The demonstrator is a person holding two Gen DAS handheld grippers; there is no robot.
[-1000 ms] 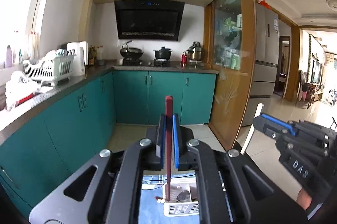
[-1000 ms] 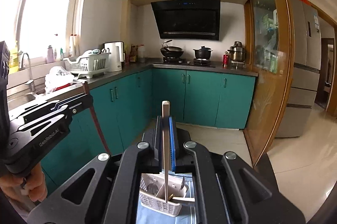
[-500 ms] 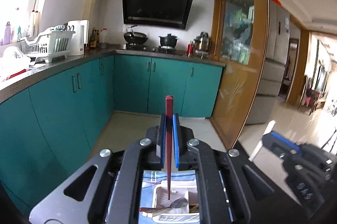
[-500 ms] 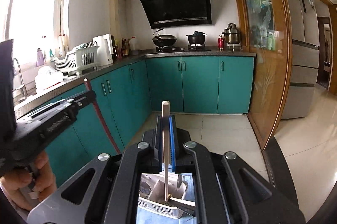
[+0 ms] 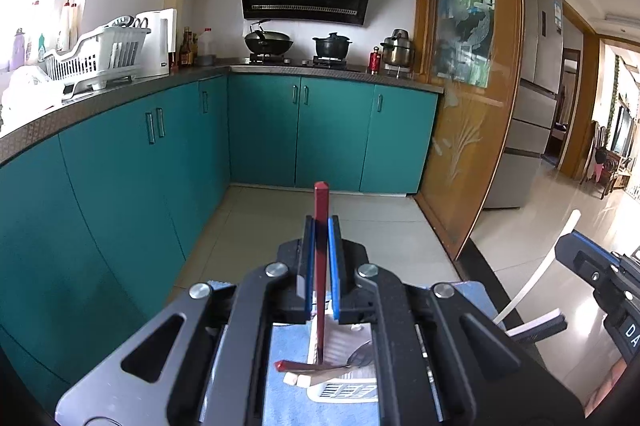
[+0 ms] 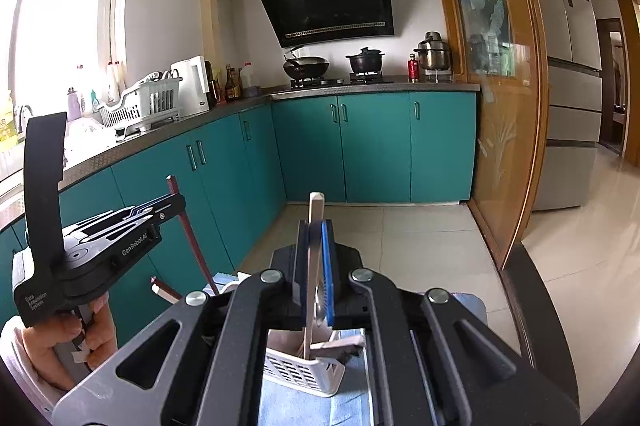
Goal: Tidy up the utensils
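Over a white slotted basket (image 5: 347,388) that sits on a blue cloth (image 5: 288,346), the left wrist view shows the left gripper (image 5: 320,266) clenched on a dark red chopstick (image 5: 320,226). The stick stands nearly upright between the blue pads, its long axis running from a blunt top above the jaws down to a tip that reaches into the basket's opening. A second red stick (image 5: 304,367) and a spoon (image 5: 362,352) already lie across the basket, so some sorting looks done; this stick is not yet let go. At the right edge, the right gripper (image 5: 576,254) carries a pale stick that slants down toward the same spot. In the right wrist view, the right gripper (image 6: 316,266) is clamped on a pale chopstick (image 6: 314,246), also close to vertical, its lower end dipping into a compartment of the basket (image 6: 304,372), though which one I cannot tell. A pale piece (image 6: 336,344) rests slanted inside the basket beside it. To the left, a hand (image 6: 60,342) grips the handle of the left gripper (image 6: 176,202), with its red stick angled steeply down toward the basket's far side. I judge the task is partway along: both sticks need lowering and releasing, and any utensils outside the frame remain unknown.
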